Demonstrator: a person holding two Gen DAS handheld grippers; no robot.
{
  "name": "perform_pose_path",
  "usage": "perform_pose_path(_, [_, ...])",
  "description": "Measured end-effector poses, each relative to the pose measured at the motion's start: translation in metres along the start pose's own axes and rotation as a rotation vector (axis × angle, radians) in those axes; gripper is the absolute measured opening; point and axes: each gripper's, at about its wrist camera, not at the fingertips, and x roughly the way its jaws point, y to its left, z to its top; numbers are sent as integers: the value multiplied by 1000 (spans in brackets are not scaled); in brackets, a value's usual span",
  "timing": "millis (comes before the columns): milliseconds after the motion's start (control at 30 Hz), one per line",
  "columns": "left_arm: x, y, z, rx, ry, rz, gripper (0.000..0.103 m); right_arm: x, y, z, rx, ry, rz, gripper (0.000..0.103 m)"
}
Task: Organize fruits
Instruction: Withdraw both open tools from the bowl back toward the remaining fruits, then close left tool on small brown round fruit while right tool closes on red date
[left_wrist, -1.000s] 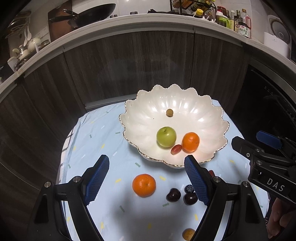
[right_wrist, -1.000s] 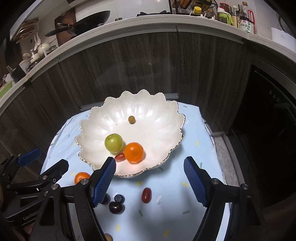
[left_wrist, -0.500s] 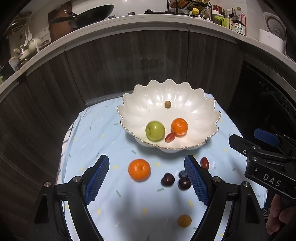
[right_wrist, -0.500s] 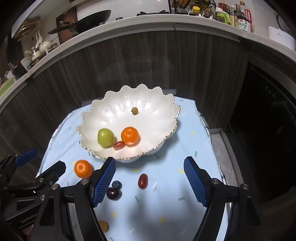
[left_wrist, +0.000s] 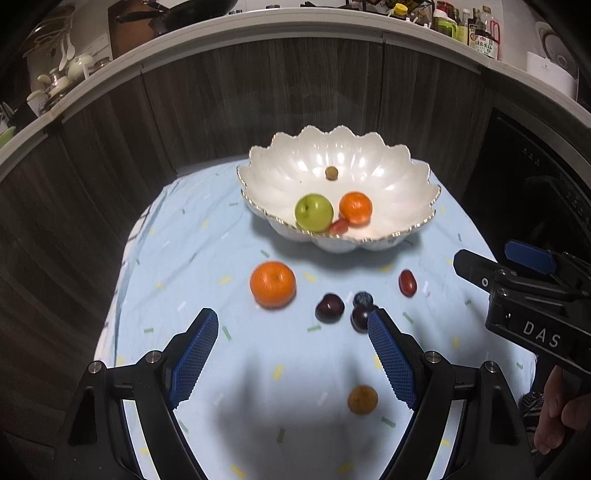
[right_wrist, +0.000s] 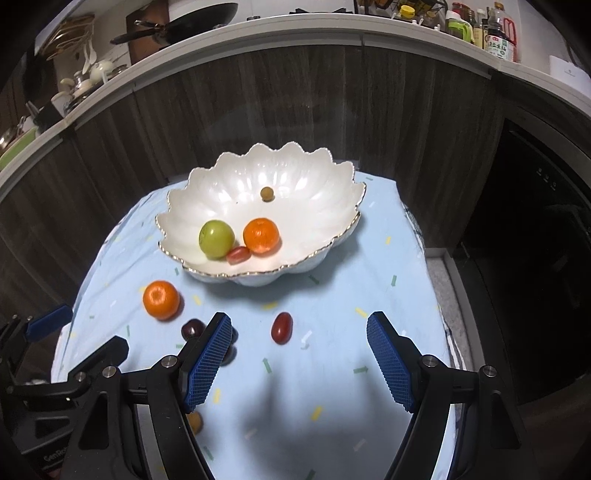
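Both the left gripper (left_wrist: 291, 328) and right gripper (right_wrist: 299, 332) are hovering with fingers spread, pinching nothing. An orange (left_wrist: 273, 284) is lying on the desk (left_wrist: 177, 258) at seven o'clock from the white bowl (left_wrist: 399, 177), dark cherries (left_wrist: 330, 307) sitting at its three o'clock.

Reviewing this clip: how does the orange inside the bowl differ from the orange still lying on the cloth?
The orange in the bowl rests on the white scalloped bowl, against a small red fruit and close beside the green apple. The orange on the cloth lies alone on the blue cloth, touching nothing. The cloth one is nearer the grippers and looks larger, perhaps only from nearness. Both are round, bright orange and ungripped.
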Motion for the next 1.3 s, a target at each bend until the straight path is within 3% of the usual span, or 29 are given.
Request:
perform_pose_path(967, [14,-36,-61,-107,75,21,83,31,-9,-24,-164,60,27,76])
perform_pose_path(1300, [24,-41,-61,-192,94,79,69,57,-11,-20,-182,97,64,76])
